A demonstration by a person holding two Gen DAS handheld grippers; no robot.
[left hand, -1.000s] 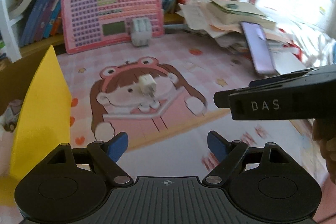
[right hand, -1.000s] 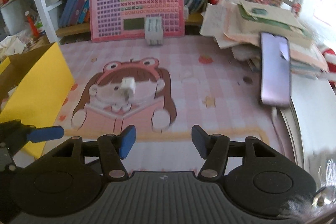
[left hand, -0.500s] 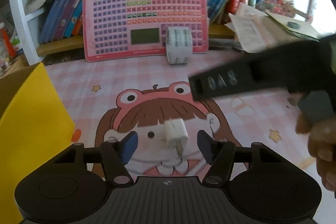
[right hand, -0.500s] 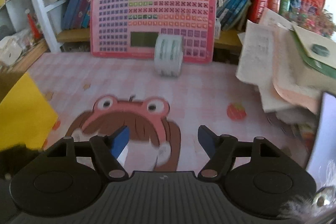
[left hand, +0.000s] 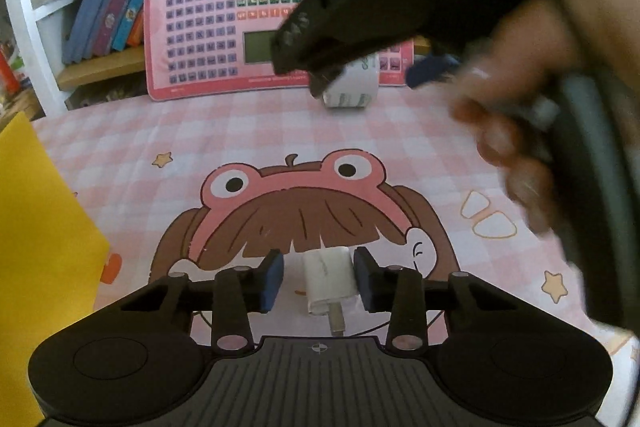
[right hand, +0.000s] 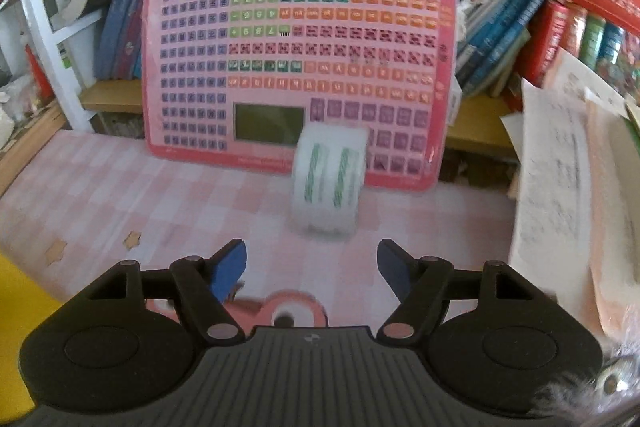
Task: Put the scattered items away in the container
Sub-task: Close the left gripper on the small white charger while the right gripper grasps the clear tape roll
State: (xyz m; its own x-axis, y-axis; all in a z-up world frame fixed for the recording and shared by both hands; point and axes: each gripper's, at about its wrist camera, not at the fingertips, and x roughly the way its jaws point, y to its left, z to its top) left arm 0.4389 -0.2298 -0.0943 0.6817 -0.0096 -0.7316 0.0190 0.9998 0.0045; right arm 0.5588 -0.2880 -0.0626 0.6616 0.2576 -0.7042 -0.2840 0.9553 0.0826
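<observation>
A white charger plug (left hand: 330, 277) lies on the pink cartoon mat (left hand: 160, 131), prongs toward the camera. My left gripper (left hand: 319, 279) straddles it with its jaws closing. The right pad is at the plug's side and a small gap shows at the left pad. A white tape roll with green print (right hand: 328, 183) stands on edge at the back of the mat. My right gripper (right hand: 312, 267) is open just short of it, nothing between its fingers. In the left wrist view a hand (left hand: 520, 87) holds that gripper, blurred, over the roll (left hand: 352, 91). The yellow container's wall (left hand: 36, 247) is at the left.
A pink key-chart board (right hand: 300, 47) leans against a bookshelf (right hand: 116, 95) right behind the tape roll. A loose stack of papers (right hand: 560, 167) lies at the right. The yellow container's corner (right hand: 12, 307) shows at the lower left of the right wrist view.
My left gripper came forward over the plug and its jaws narrowed around it. My right gripper swept forward across the mat to the tape roll, its jaws a little wider.
</observation>
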